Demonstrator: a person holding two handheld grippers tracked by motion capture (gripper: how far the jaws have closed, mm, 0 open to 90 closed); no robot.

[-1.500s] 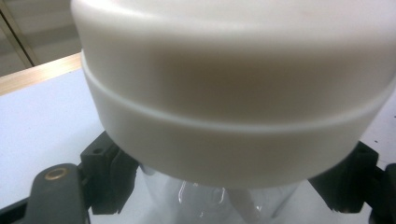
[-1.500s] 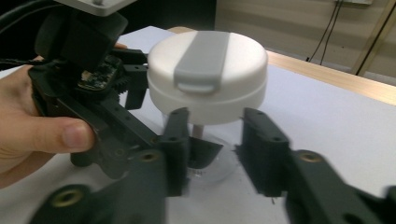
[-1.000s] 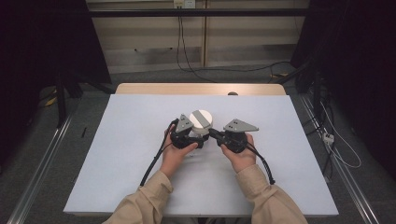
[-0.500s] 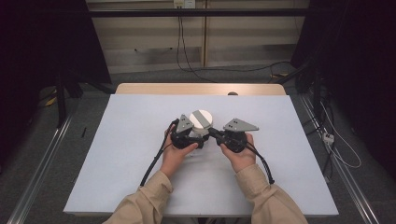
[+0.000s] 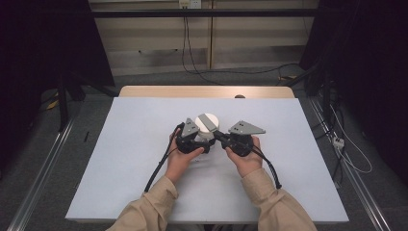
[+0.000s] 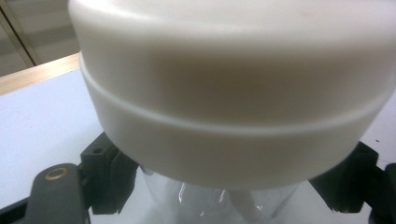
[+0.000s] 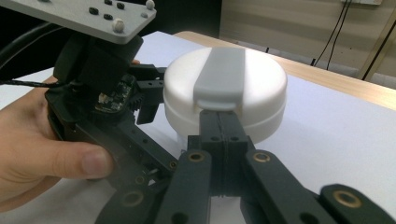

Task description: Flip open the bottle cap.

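High view: a clear jar w/ white lid (image 5: 206, 123) is seen at frame centre on the worktop (image 5: 134, 159), betw. the left tongs (image 5: 202, 143) and right tongs (image 5: 219, 136).

Left gripper view: the lid (image 6: 233, 88) is seen across the upper frame; the clear body (image 6: 215, 205) below is clamped by the left tongs, one jaw each side.

Right gripper view: the right tongs (image 7: 220, 122) are seen pinched shut, empty, tips touching the lid edge under the grey flip tab (image 7: 220, 77). Step judged: jar steadied, tab about to be pried. An upward lever is prob. needed next.
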